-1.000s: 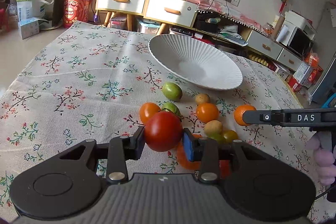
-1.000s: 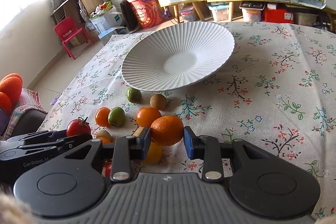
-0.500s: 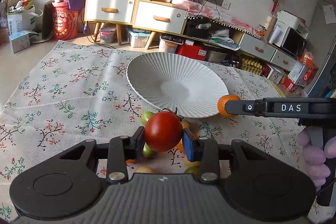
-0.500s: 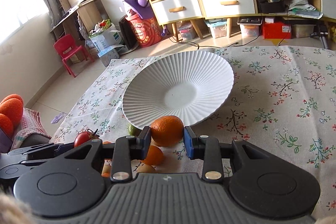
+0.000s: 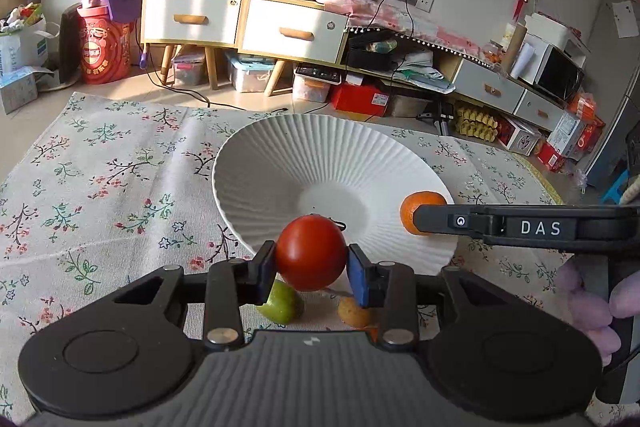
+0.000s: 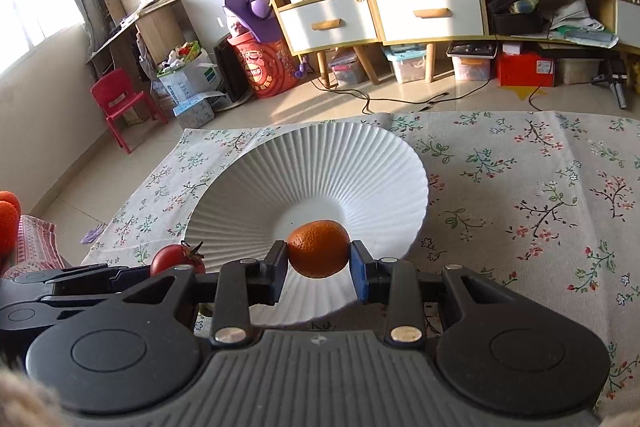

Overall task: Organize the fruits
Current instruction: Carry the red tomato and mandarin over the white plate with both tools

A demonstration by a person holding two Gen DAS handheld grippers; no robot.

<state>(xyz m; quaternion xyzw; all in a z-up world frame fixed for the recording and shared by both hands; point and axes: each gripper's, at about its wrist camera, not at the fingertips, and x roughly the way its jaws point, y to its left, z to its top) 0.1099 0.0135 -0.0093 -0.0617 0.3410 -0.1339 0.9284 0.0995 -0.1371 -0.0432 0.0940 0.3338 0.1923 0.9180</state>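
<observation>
A green fruit (image 5: 282, 301) and a yellowish fruit (image 5: 354, 311) (kinds unclear) sit half-hidden beneath the left gripper (image 5: 311, 269).

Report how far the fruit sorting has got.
Done: nothing rests in the white ribbed bowl. In hand: left gripper holds the red tomato, right gripper the orange mandarin, both over the bowl. Left: a green fruit and others on the floral tablecloth.

Item count: one red tomato (image 5: 311, 253); one orange (image 6: 318, 248); one green fruit (image 5: 282, 302); one small tan fruit (image 5: 353, 311); one white ribbed bowl (image 5: 280, 163). Grippers: two, left gripper (image 5: 311, 269) and right gripper (image 6: 318, 269).
</observation>
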